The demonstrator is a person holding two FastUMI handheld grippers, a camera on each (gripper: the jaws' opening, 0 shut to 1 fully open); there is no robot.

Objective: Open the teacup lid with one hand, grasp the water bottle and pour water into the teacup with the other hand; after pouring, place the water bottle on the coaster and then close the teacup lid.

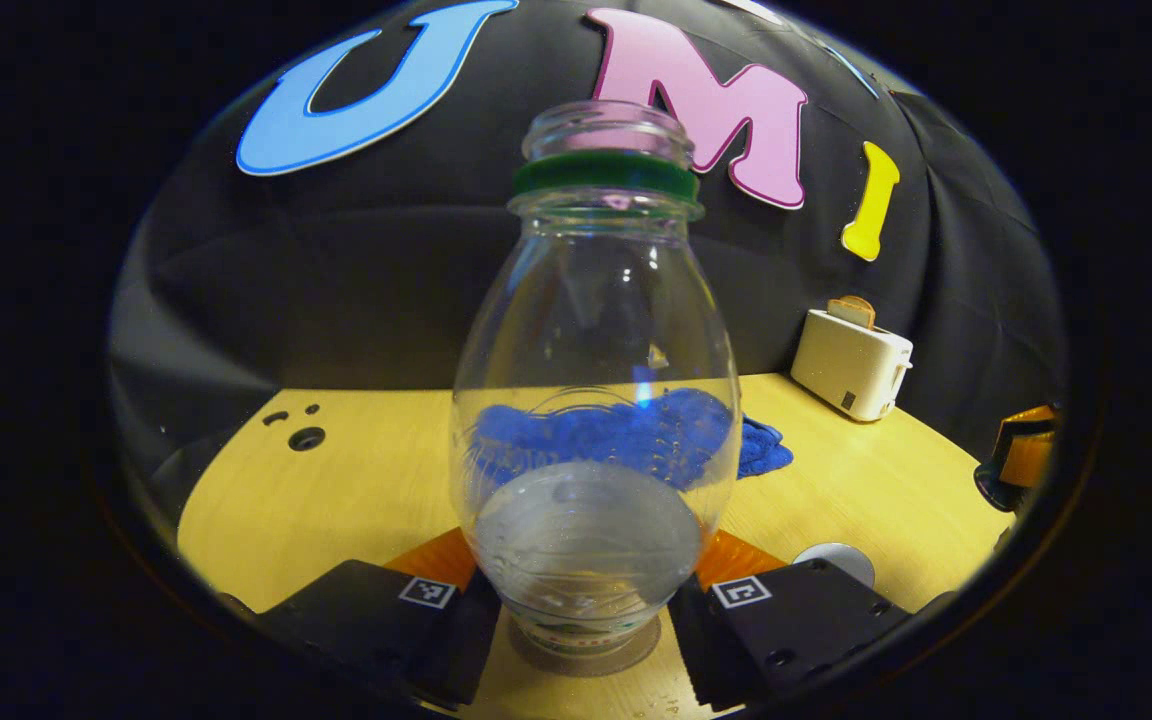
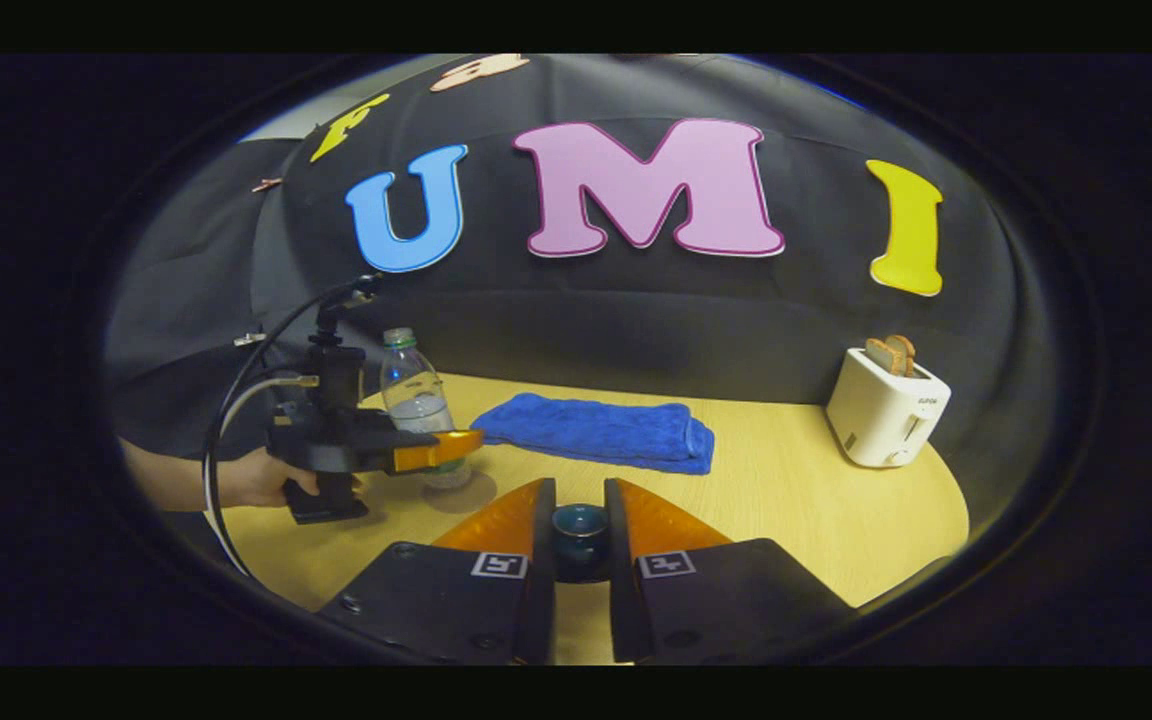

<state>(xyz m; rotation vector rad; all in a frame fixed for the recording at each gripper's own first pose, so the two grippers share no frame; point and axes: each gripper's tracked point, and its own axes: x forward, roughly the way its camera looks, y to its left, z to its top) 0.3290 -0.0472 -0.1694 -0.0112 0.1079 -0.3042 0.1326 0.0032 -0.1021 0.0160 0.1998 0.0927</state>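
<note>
The booth was dim, with the black wall swallowing light while the wooden surface point(image 1: 356, 480) glowed warm yellow under overhead light. Small glints sat on the clear water bottle point(image 1: 596, 400), which cast a soft shadow at its base. Fisheye distortion bent the edges, and the rims faded dark and slightly blurred.

Both views sit low over the tabletop point(image 2: 816, 500), facing its far edge; the left sits nearer; both share the toaster point(image 1: 851, 363) and blue towel point(image 2: 596, 430).
</note>
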